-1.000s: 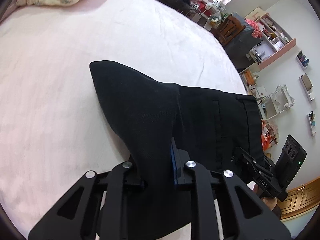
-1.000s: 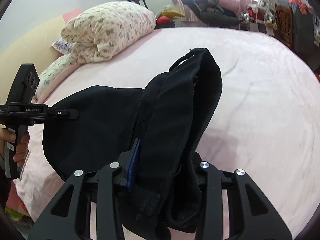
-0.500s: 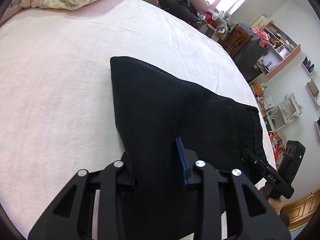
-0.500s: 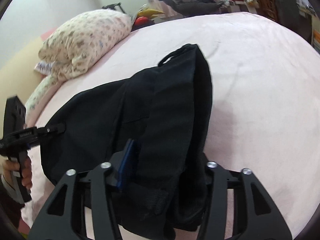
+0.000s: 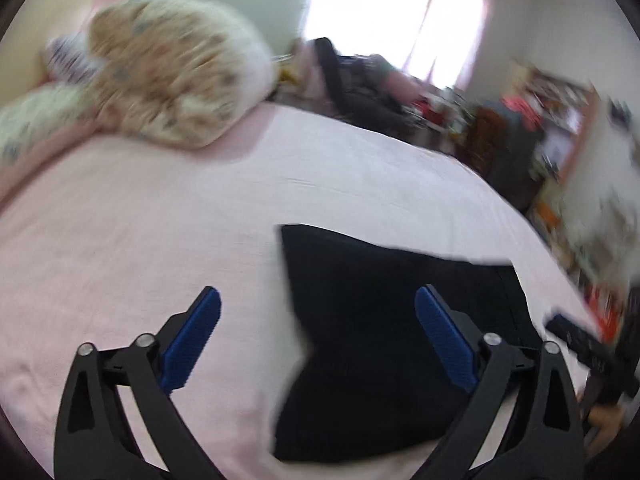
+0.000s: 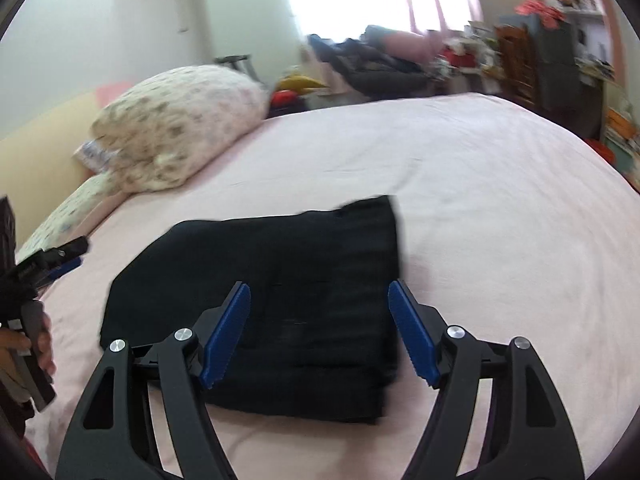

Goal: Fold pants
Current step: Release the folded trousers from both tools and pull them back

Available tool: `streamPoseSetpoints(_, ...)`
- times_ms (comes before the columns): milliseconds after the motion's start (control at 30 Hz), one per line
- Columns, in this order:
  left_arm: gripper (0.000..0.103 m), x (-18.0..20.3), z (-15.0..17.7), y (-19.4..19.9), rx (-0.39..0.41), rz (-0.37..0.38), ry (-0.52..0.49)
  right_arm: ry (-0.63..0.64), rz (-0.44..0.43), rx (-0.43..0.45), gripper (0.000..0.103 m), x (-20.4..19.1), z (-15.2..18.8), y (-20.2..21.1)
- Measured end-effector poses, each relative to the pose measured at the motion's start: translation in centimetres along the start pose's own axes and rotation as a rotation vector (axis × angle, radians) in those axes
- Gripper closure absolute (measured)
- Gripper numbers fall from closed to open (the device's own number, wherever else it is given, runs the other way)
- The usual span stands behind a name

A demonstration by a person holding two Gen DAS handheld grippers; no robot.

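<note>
On the pink bed [image 6: 500, 184] the black pants [image 6: 288, 288] lie folded flat into a compact block, its far corner toward one o'clock in the right wrist view. Above its near edge the right gripper [image 6: 320, 332] hangs, tilted downward; its jaws have just been opening and stand apart, the blue pads [image 6: 226, 334] clear of the cloth, nothing pinched between them. At nine o'clock in that view a hand [image 6: 28, 344] holds the other tool's handle, fingers wrapped around it.

From the left wrist view, blurred, the left gripper [image 5: 318, 338] is angled down with its jaws spread very wide, having just been opening; its left pad is over bare sheet and the pants [image 5: 384, 332] sit under the right side, untouched. A floral pillow [image 5: 176, 84] rests at eleven o'clock.
</note>
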State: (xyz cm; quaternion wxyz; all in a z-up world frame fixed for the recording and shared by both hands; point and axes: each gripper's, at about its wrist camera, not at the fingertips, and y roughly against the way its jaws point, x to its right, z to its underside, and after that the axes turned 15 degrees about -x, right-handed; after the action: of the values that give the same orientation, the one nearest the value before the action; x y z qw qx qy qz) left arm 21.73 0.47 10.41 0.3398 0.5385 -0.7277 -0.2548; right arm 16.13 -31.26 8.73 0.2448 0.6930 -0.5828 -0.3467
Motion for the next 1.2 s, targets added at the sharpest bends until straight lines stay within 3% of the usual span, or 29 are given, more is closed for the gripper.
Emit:
streamPoseSetpoints(67,0.002,3.6,1.6,-0.7,-0.028,-0.041,-0.123,0.062,0.024,-0.042,0.029,-1.8,0.0,-1.1)
streamPoseSetpoints(133,0.002,6.1,3.0,-2.4,-0.077,-0.095,-0.225,0.088,0.076,-0.145,0.029,-2.6,0.7,-3.4)
streamPoseSetpoints(200,0.002,7.1,4.1,-5.6,-0.196,-0.176,-0.263,0.092,0.149,-0.229,0.028,-2.5,1.5,-5.6)
streamPoseSetpoints(267,0.002,6.6,5.0,-7.6,-0.254,-0.205,-0.241,0.114,0.175,-0.214,0.028,-2.8,1.9,-5.7)
streamPoseSetpoints(367,0.002,5.9,5.7,-5.7,-0.188,-0.172,-0.184,0.072,0.147,-0.159,0.028,-3.0,2.0,-2.9)
streamPoseSetpoints(467,0.002,5.9,6.8,-2.5,-0.112,-0.183,-0.152,0.037,0.135,-0.069,0.013,-3.2,3.7,0.7)
streamPoseSetpoints(567,0.002,6.3,8.6,0.5,-0.045,-0.199,-0.144,0.023,0.118,-0.02,0.012,-3.6,5.7,3.0)
streamPoseSetpoints(867,0.002,7.8,14.1,6.7,0.067,-0.265,-0.12,-0.013,0.195,0.104,0.009,-6.2,11.2,7.1)
streamPoseSetpoints(1067,0.002,7.8,17.1,8.3,0.081,-0.24,-0.076,0.03,0.202,0.08,0.009,-7.7,13.0,7.4)
streamPoseSetpoints(1200,0.002,7.9,18.6,8.4,0.078,-0.272,-0.089,0.051,0.212,0.065,0.009,-8.2,13.7,7.2)
